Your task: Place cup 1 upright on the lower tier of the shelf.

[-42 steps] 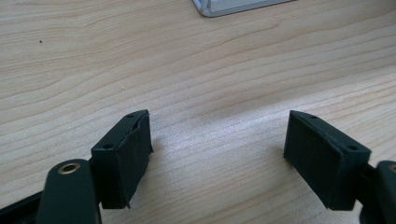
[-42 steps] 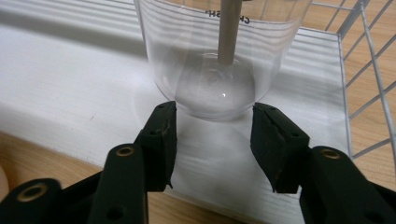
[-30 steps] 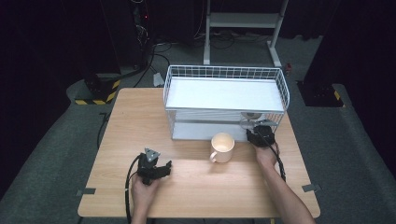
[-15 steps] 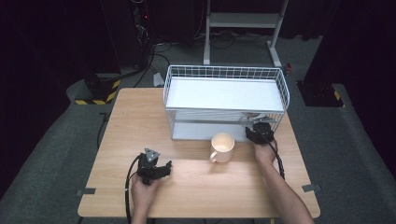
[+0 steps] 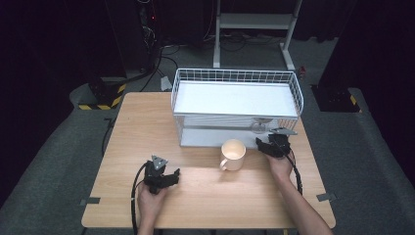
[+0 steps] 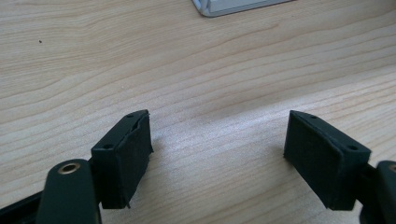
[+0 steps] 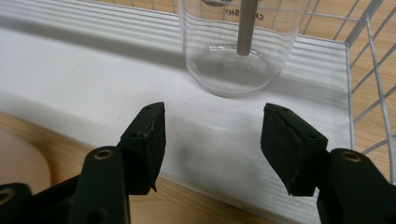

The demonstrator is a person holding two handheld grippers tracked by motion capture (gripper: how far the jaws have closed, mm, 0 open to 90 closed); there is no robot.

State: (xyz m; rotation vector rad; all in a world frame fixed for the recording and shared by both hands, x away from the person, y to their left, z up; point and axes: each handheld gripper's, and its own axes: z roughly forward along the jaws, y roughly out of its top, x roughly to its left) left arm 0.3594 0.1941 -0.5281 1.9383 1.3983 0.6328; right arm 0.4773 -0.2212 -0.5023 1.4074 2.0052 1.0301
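Note:
A clear glass (image 7: 238,46) stands on the white lower shelf (image 7: 93,84) of a wire rack (image 5: 235,78); from above the glass (image 5: 258,128) sits near the shelf's right end. My right gripper (image 7: 212,140) is open just in front of it, at the shelf's front edge, with nothing between its jaws; it is at the rack's front right (image 5: 272,145) in the high view. A cream mug (image 5: 233,154) stands on the table to its left, its side showing at the picture's edge (image 7: 18,158). My left gripper (image 6: 217,149) is open over bare wood, at the front left (image 5: 159,176).
The wooden table (image 5: 147,127) has free room left of the rack and along its front edge. The rack's wire wall (image 7: 369,56) rises close to the right of the glass. A corner of the rack's base (image 6: 233,5) lies far ahead of the left gripper.
My right gripper has shifted only slightly in front of the lower shelf. The left gripper and the mug have stayed put.

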